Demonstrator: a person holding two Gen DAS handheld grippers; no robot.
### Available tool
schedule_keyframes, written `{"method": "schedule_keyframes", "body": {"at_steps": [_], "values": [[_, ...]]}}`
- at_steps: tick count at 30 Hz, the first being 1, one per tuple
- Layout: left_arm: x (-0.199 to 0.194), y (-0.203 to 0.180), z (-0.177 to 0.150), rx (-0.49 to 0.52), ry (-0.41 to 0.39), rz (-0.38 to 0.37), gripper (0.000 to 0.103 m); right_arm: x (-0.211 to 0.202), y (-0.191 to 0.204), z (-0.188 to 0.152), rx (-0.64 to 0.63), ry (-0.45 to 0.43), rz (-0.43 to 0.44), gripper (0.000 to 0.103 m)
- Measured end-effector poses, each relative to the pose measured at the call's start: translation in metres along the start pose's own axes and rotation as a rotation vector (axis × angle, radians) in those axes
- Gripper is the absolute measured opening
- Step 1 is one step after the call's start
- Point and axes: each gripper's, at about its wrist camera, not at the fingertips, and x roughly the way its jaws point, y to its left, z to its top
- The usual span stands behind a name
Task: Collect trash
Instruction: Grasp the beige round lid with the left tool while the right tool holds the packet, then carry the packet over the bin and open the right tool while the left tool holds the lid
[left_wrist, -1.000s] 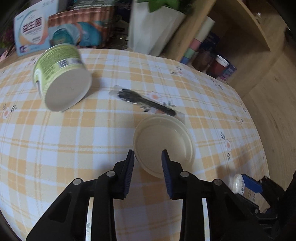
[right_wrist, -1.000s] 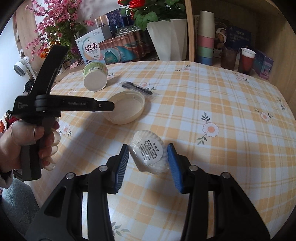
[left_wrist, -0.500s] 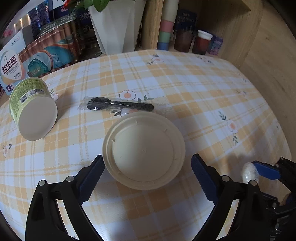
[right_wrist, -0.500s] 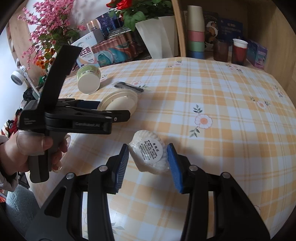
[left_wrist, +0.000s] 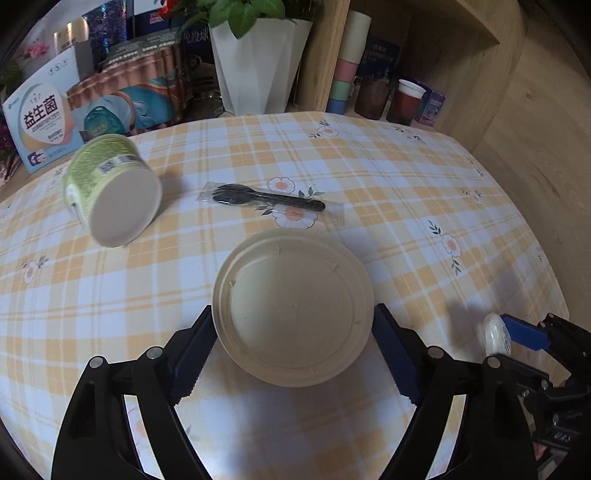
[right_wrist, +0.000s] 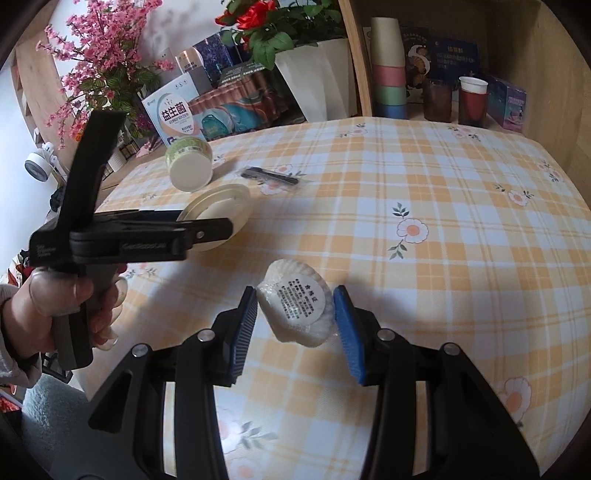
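- Left gripper (left_wrist: 293, 354): jaws set wide and closing, the beige round lid (left_wrist: 293, 308) between them; both pads sit at its rim, and firm pressure cannot be confirmed.
- Beige round lid: lies flat, rim up, on the checked tablecloth (left_wrist: 388, 177), near the front edge of the table.
- Right gripper (right_wrist: 295, 325): clamped on a white shell-shaped packet (right_wrist: 297, 301) with a round printed label, held above the cloth (a shadow lies beneath it).
- Green paper cup (left_wrist: 110, 188): on its side, base toward the left camera, left of the lid and well apart from it.
- Black spoon in clear wrapper (left_wrist: 267, 199): flat on the cloth just beyond the lid, not touching it.
- Background, not trash by my reading: white planter (left_wrist: 258, 62), printed box (left_wrist: 42, 118), stacked cups (left_wrist: 349, 70).
- Risk, lid: the rim is thin and low; pads closing high on it could slide off or pop it free, and a hard squeeze could buckle it.
- Risk, packet: soft and gripped at its edges; a tilt of the right hand could let it slip.
- Risk, cup: it can roll if the cloth is dragged.
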Motion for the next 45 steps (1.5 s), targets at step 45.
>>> {"method": "schedule_keyframes", "body": {"at_steps": [45], "values": [[-0.308,0.020,-0.246,-0.096,-0.192,0.032,0.082,-0.123,0.195,-0.154,-0.156,0.059,0.092,0.045]]}}
